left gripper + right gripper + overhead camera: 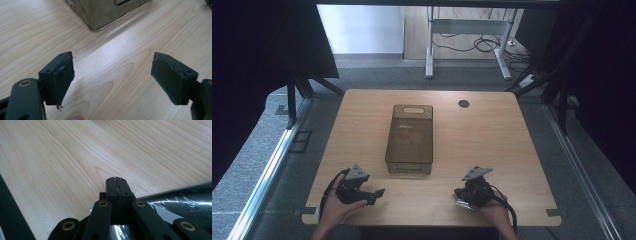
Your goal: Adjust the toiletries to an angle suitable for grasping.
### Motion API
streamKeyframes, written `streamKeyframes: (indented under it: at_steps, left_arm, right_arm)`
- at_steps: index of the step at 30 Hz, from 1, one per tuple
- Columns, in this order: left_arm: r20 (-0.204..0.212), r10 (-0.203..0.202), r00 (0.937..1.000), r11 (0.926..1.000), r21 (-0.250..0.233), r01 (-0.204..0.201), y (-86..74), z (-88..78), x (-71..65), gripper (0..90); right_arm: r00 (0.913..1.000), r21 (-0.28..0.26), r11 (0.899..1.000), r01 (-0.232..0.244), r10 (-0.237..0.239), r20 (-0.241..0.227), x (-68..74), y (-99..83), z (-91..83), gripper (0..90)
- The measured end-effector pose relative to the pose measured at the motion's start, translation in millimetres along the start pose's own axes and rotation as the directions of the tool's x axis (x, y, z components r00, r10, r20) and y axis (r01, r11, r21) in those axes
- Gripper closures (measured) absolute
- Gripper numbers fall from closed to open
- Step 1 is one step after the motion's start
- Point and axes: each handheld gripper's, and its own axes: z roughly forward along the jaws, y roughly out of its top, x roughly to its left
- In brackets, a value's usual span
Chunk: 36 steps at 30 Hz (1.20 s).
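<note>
A wooden tabletop (492,145) sits in the middle of the high view, and a see-through brown plastic box (410,139) with a lid stands on it, a bit left of the middle and nearer the far side. The box is long, with one short end pointing at the person. A small round dark hole (464,104) is in the tabletop near the far edge, to the right of the box. The person's left hand (336,209) holds the left gripper (376,194) near the front edge, in front of the box and a little to its left. Its jaws are spread wide apart and hold nothing. In the left gripper view you can see bare wood between the two black jaws, and a corner of the box (100,12) is close ahead, not touching them. The person's right hand (496,212) holds the right gripper (462,196) near the front edge too, in front of the box and to its right, well apart from the left one. In the right gripper view its jaws are pressed tight together with nothing between them, low over the wood. Something black and shiny (190,200) lies at the right of that view, but it is hard to tell what it is. Past the tabletop there is grey floor and a white desk frame (467,35) with cables.
</note>
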Motion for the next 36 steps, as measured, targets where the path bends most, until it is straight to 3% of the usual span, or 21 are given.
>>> streamKeyframes:
  at_steps: [21, 26, 31, 36]
  left_arm:
    - [-0.004, -0.007, 1.0, 1.0, -0.007, 0.007, -0.5, -3.1, 2.9, 18.9]
    - [-0.004, -0.004, 1.0, 1.0, -0.007, 0.004, -0.2, -3.6, 2.9, 18.9]
    - [0.0, -0.004, 1.0, 1.0, -0.009, 0.004, 0.2, -4.3, 1.4, 18.9]
    - [-0.003, -0.005, 1.0, 0.9999, -0.014, 0.005, -0.1, -5.3, 3.3, 18.9]
  right_arm:
    - [0.9975, 0.003, 0.998, -0.06, 0.059, 0.038, -17.0, -18.5, -20.4, 90.0]
    - [0.9942, -0.009, 0.996, -0.091, 0.092, 0.056, -27.9, -25.5, -29.6, 90.0]
    - [0.9936, -0.016, 0.995, -0.1, 0.101, 0.05, -31.2, -28.2, -32.4, 89.5]
    - [0.9935, -0.057, 0.993, -0.103, 0.106, 0.043, -32.2, -27.9, -45.4, 89.0]
